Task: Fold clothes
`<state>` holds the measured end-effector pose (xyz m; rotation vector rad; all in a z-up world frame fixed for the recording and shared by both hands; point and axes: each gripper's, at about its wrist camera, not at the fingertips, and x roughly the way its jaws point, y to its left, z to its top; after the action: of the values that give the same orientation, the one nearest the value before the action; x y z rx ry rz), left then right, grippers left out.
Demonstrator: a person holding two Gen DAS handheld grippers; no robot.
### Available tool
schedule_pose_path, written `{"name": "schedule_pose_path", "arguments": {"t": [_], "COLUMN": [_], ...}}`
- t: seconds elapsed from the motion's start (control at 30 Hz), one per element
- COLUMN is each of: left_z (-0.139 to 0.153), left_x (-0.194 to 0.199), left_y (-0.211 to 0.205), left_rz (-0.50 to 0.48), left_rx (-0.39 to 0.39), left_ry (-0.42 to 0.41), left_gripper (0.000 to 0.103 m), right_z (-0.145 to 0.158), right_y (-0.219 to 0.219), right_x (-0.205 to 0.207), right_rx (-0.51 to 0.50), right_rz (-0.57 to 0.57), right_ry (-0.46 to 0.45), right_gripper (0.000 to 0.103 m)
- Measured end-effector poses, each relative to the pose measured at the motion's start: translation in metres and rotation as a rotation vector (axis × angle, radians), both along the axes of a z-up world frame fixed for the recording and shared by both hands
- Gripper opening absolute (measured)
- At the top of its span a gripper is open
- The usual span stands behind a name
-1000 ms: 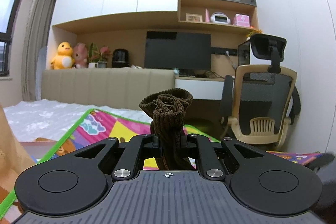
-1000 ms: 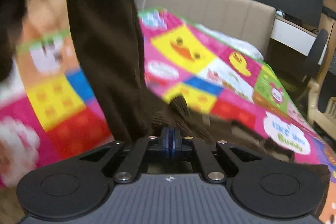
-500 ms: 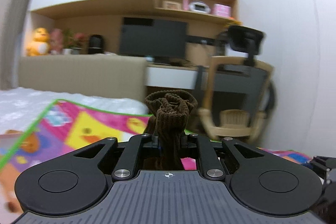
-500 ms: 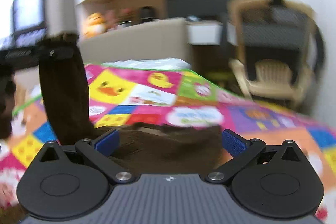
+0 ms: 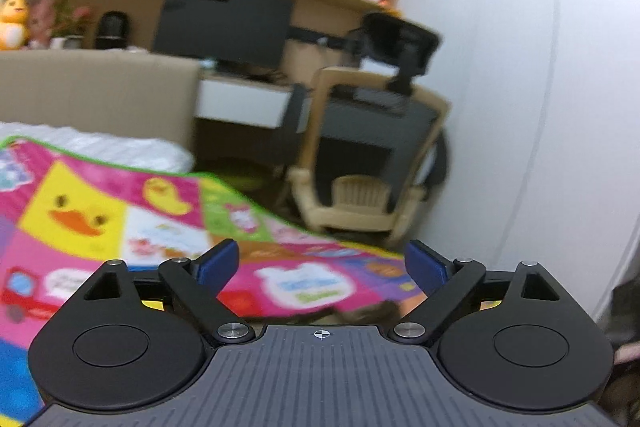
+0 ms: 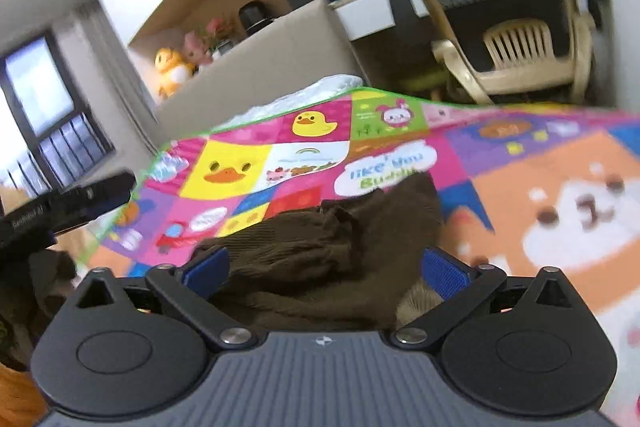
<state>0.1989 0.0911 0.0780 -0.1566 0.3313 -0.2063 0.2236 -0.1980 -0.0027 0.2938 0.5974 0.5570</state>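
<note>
L gripper (image 5: 322, 265): blue-padded fingers (image 5: 218, 263) spread wide, nothing btwn them. Only a sliver of the dark brown ribbed knit garment (image 5: 372, 313) shows just past the body, low centre.

R gripper (image 6: 325, 267): blue pads (image 6: 444, 273) also wide apart, not clamped on anything. Brown garment (image 6: 332, 251) lies in a crumpled heap on the bright cartoon-patchwork play mat (image 6: 552, 195), directly under and ahead of the R fingers; contact w/ pads can't be told.

Beyond mat: white bedding (image 5: 100, 147), beige padded headboard (image 5: 96, 91), beige-framed mesh office chair (image 5: 372, 147), black monitor (image 5: 222, 23), yellow plush duck (image 6: 172, 69) on ledge.
</note>
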Motion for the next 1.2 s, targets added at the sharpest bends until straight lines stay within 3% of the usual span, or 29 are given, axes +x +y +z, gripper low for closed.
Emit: {"name": "schedule_pose_path", "arguments": {"t": [0.07, 0.13, 0.23, 0.3, 0.37, 0.4, 0.47, 0.5, 0.7, 0.83, 0.93, 1.0, 1.13, 1.2], "left_z": [-0.012, -0.028, -0.047, -0.053, -0.055, -0.056, -0.056, -0.055, -0.046, -0.042, -0.050, -0.065, -0.100, -0.100], "left_x": [0.001, 0.002, -0.001, -0.004, -0.006, -0.007, -0.008, -0.008, -0.002, 0.006, 0.020, 0.036, 0.064, 0.066], "left_y": [0.009, 0.017, 0.029, 0.038, 0.046, 0.050, 0.057, 0.059, 0.051, 0.028, 0.009, 0.001, -0.003, 0.007], "left_rz": [0.022, 0.034, 0.033, 0.036, 0.042, 0.048, 0.063, 0.070, 0.024, -0.087, -0.151, -0.165, -0.095, -0.071], "left_rx": [0.028, 0.051, 0.058, 0.047, 0.037, 0.034, 0.028, 0.023, -0.011, -0.011, -0.001, 0.018, 0.090, 0.082], "left_ry": [0.052, 0.113, 0.164, 0.177, 0.184, 0.186, 0.188, 0.187, 0.148, 0.126, 0.158, 0.222, 0.387, 0.401], "left_gripper": [0.094, 0.095, 0.096, 0.097, 0.097, 0.097, 0.098, 0.098, 0.098, 0.099, 0.100, 0.100, 0.100, 0.100], "right_z": [0.003, -0.001, -0.021, -0.038, -0.050, -0.052, -0.043, -0.033, 0.016, 0.004, -0.026, -0.042, -0.028, -0.013], "right_y": [0.019, 0.038, 0.058, 0.069, 0.075, 0.080, 0.089, 0.089, 0.058, 0.036, 0.024, 0.020, 0.015, 0.011], "right_x": [0.008, 0.024, 0.052, 0.072, 0.083, 0.083, 0.074, 0.067, 0.043, 0.047, 0.062, 0.066, 0.070, 0.075], "right_rx": [-0.066, -0.111, -0.162, -0.181, -0.152, -0.139, -0.162, -0.180, -0.290, -0.389, -0.408, -0.435, -0.405, -0.355], "right_rz": [0.006, 0.011, -0.008, -0.038, -0.026, -0.011, 0.025, 0.026, -0.041, -0.109, -0.101, -0.095, -0.079, -0.066], "right_ry": [-0.030, -0.037, 0.020, 0.077, 0.126, 0.133, 0.068, 0.019, -0.176, -0.124, 0.013, 0.049, 0.027, -0.003], "right_gripper": [0.080, 0.074, 0.067, 0.056, 0.032, 0.030, 0.015, 0.013, 0.010, 0.010, 0.010, 0.011, 0.021, 0.046]}}
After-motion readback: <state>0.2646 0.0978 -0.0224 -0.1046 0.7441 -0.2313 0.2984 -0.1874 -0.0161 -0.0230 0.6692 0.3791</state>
